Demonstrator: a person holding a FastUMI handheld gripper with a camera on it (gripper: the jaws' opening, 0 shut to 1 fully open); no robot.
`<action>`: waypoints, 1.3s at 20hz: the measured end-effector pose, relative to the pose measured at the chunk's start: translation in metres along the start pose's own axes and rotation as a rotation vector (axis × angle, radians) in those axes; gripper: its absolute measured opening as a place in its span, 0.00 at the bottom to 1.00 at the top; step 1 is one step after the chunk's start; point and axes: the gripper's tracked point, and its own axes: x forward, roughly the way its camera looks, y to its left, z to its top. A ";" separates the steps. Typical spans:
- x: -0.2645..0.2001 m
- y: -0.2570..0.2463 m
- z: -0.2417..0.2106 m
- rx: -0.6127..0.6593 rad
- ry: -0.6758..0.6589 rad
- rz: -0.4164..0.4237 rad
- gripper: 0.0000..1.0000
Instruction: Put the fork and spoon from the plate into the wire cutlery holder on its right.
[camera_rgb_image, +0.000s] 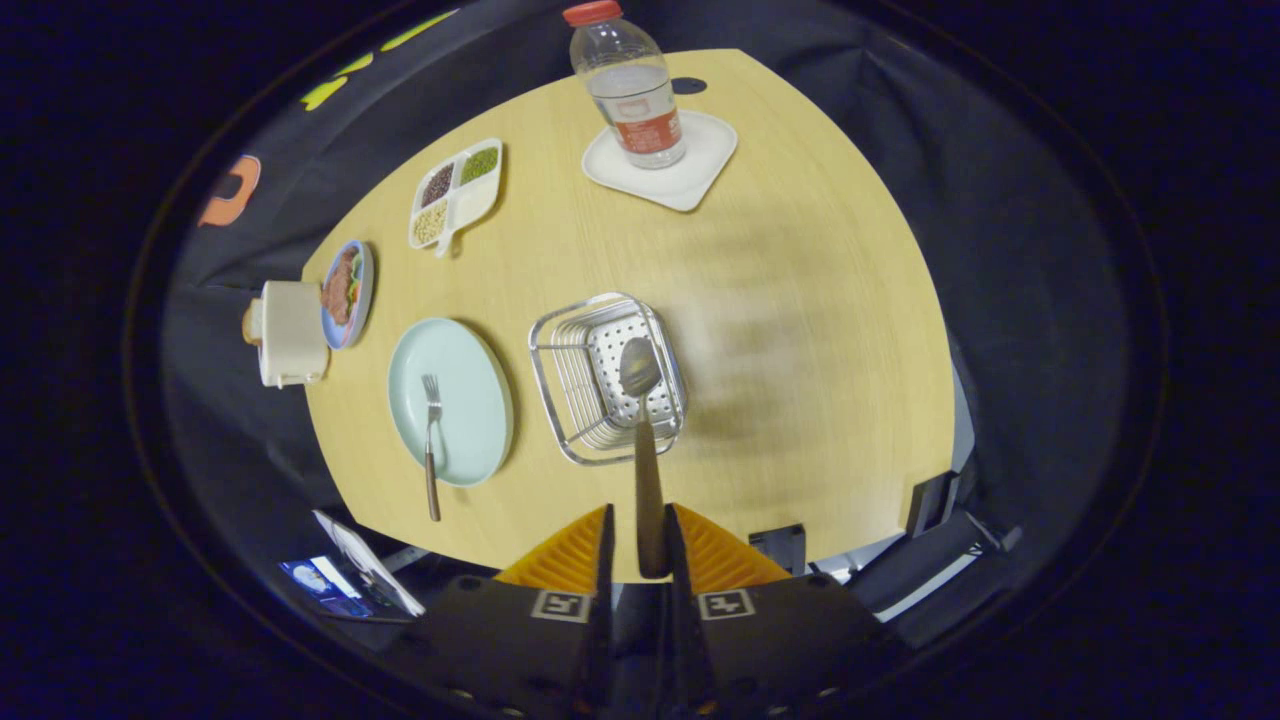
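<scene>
One piece done soon: gripper (640, 545) clamps the spoon (640, 400) over the holder (560, 350); release next, then the fork (431, 430) on the plate (470, 390).

Pale green plate (462, 385), silver wire holder (607, 375), brown-handled spoon (645, 440), light wood table (800, 300).

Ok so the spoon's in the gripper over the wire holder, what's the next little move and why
Probably lower a little and open the fingers. The gripper is shut on the spoon, whose bowl hangs over the wire cutlery holder, so a release should drop it inside. The fork lies on the plate to the holder's left and comes after.
</scene>
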 end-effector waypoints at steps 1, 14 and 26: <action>-0.004 -0.001 0.000 -0.012 -0.019 -0.009 0.40; -0.046 0.116 -0.024 -0.205 -0.248 0.025 0.96; 0.083 0.237 -0.094 -0.137 -0.108 0.024 0.97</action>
